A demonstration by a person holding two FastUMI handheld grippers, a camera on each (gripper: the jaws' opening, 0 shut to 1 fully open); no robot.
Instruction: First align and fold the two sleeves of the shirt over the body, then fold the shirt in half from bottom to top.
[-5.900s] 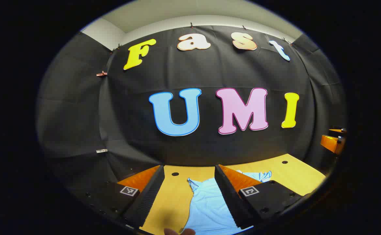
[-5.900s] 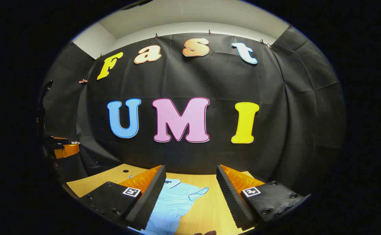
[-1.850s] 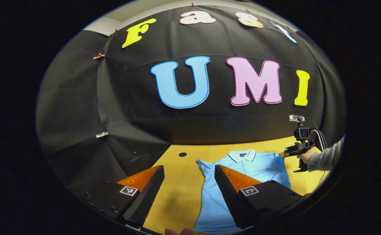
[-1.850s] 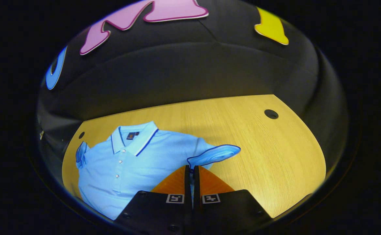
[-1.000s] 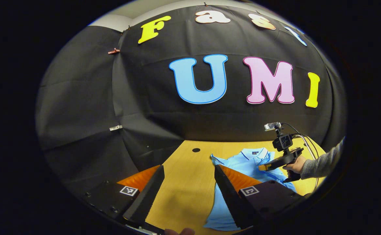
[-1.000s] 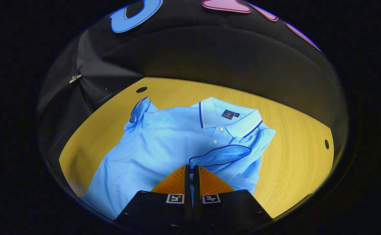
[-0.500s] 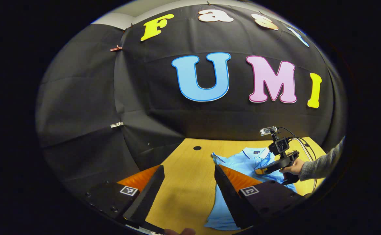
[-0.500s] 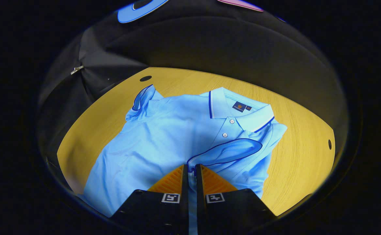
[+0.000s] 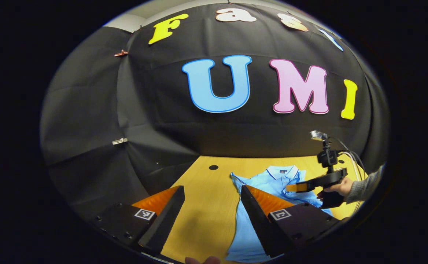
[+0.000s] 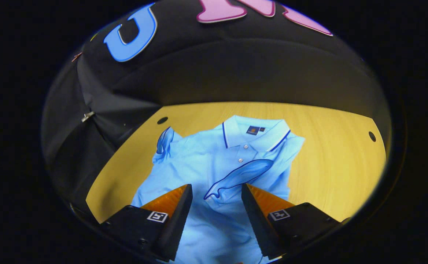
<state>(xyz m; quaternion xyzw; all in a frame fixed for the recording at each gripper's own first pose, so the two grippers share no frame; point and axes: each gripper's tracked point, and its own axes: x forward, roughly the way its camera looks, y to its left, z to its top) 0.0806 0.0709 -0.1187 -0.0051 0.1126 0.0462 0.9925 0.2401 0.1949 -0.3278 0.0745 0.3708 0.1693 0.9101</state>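
Observation:
A light blue polo shirt (image 10: 203,161) lies face up on the yellow wooden table (image 10: 331,161), collar toward the wall. One sleeve (image 10: 241,172) lies folded across the chest, just below the buttons. The other sleeve (image 10: 162,141) sticks out at the far left. My right gripper (image 10: 214,192) hovers open just above the shirt body, near the folded sleeve, with nothing between its fingers. In the left gripper view my left gripper (image 9: 212,194) is open over bare table left of the shirt (image 9: 272,183), and the right gripper (image 9: 296,187) shows farther off over the shirt.
A hand and grey sleeve (image 9: 357,187) hold the right gripper at the table's right side. Small round holes (image 10: 162,120) mark the table's far corners. The black cloth wall (image 9: 162,121) stands close behind the table.
The right gripper, shut on the sleeve half a second ago, has opened and let it drop onto the chest, then drawn back and up a little. The left gripper has barely shifted.

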